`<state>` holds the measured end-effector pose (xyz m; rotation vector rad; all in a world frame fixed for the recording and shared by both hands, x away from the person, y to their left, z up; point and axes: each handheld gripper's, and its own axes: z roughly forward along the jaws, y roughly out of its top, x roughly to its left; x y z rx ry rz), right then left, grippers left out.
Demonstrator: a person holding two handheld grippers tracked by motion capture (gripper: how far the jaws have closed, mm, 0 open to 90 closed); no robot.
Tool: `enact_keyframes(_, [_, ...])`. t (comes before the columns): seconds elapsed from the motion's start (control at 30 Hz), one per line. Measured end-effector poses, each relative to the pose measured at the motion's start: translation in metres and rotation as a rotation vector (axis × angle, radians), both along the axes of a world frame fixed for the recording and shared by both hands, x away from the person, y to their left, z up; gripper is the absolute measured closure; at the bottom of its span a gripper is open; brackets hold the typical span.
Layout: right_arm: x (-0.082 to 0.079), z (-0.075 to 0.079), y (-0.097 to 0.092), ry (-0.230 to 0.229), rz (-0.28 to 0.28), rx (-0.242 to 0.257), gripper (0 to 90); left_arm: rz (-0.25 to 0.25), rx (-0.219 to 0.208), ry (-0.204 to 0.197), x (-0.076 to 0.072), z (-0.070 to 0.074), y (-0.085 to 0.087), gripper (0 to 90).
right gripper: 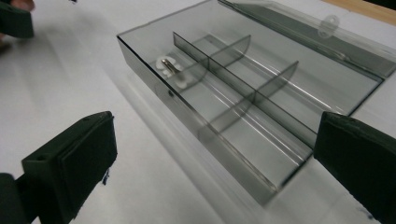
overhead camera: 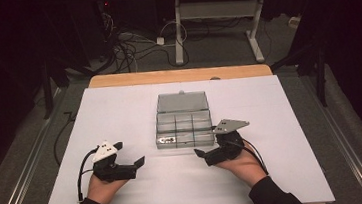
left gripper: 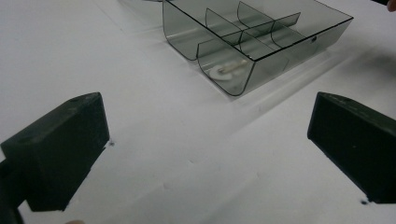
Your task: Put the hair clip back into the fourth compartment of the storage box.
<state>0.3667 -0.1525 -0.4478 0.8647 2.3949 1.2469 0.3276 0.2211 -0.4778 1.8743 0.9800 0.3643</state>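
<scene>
A dark room lies beyond the table: a grey floor (overhead camera: pixel 32 146), tangled cables (overhead camera: pixel 128 47) and the white legs of a desk (overhead camera: pixel 210 8) at the far side. The table (overhead camera: pixel 181 75) shows a wooden far edge; a white sheet (overhead camera: pixel 119 108) covers the rest. At the sheet's middle sits a clear box (overhead camera: pixel 183 119), lid open toward the far side, dividers splitting it into compartments. A small white piece (overhead camera: pixel 165 141) lies in the near left compartment. The left gripper (overhead camera: pixel 130 154) rests near left of the box, jaws apart and empty. The right gripper (overhead camera: pixel 207 147) sits just beside the box's near right corner, jaws wide apart, nothing between them.
</scene>
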Motion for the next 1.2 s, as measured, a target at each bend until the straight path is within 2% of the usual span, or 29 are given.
enact_keyframes(0.07, [-0.002,-0.003,-0.003,-0.009,-0.024,-0.014,0.2,-0.001,0.000,0.001,0.000,0.000,0.000,0.0])
enact_keyframes(0.23, [-0.006,-0.005,-0.010,-0.016,-0.050,-0.005,0.2,-0.001,-0.004,0.001,-0.001,0.000,-0.001,0.0])
enact_keyframes(0.6, [-0.019,-0.015,-0.029,-0.042,-0.071,0.036,0.3,-0.001,0.007,-0.002,-0.001,-0.001,-0.003,0.0])
enact_keyframes(0.73, [-0.023,-0.016,-0.041,-0.048,-0.100,0.059,0.3,0.000,0.011,0.001,0.000,-0.001,-0.003,0.0])
enact_keyframes(1.03, [-0.033,-0.021,-0.068,-0.040,-0.147,0.058,0.3,0.001,0.007,-0.002,0.000,0.000,0.000,0.0])
enact_keyframes(1.2, [-0.033,-0.021,-0.075,-0.031,-0.172,0.068,0.3,0.003,0.003,-0.004,0.000,0.000,0.001,0.0])
